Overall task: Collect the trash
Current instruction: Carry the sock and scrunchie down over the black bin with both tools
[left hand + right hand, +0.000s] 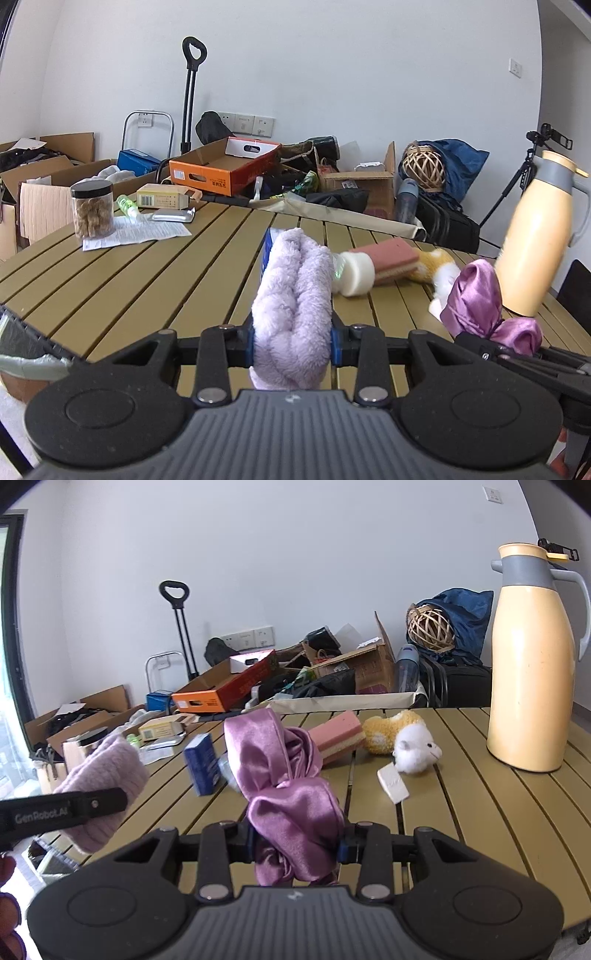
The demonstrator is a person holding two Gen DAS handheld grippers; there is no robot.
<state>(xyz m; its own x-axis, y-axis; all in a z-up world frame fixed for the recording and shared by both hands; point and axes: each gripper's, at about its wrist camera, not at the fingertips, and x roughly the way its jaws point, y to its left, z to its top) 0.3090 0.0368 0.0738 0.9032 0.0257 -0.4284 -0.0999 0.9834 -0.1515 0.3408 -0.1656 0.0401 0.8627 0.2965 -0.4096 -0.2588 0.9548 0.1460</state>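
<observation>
My left gripper (pixel 293 347) is shut on a fluffy lilac cloth (pixel 293 295), held above the near edge of the slatted wooden table (pixel 166 266). The cloth also shows in the right wrist view (pixel 107 771). My right gripper (pixel 297 843) is shut on a shiny purple satin cloth (pixel 284 775), also held over the table's near edge; that cloth shows at the right of the left wrist view (pixel 476 302). On the table lie a pink sponge (pixel 338 734), a white foam piece (pixel 356 273), a blue box (pixel 201 762), a paper sheet (pixel 136 232) and a foil packet (pixel 173 215).
A plush toy (pixel 402 742) and a small white tag (pixel 393 782) lie mid-table. A tall yellow thermos (pixel 532 664) stands at the right. A jar of snacks (pixel 92 208), a green bottle (pixel 127 205) and a carton (pixel 166 195) sit far left. Boxes and bags crowd the floor behind.
</observation>
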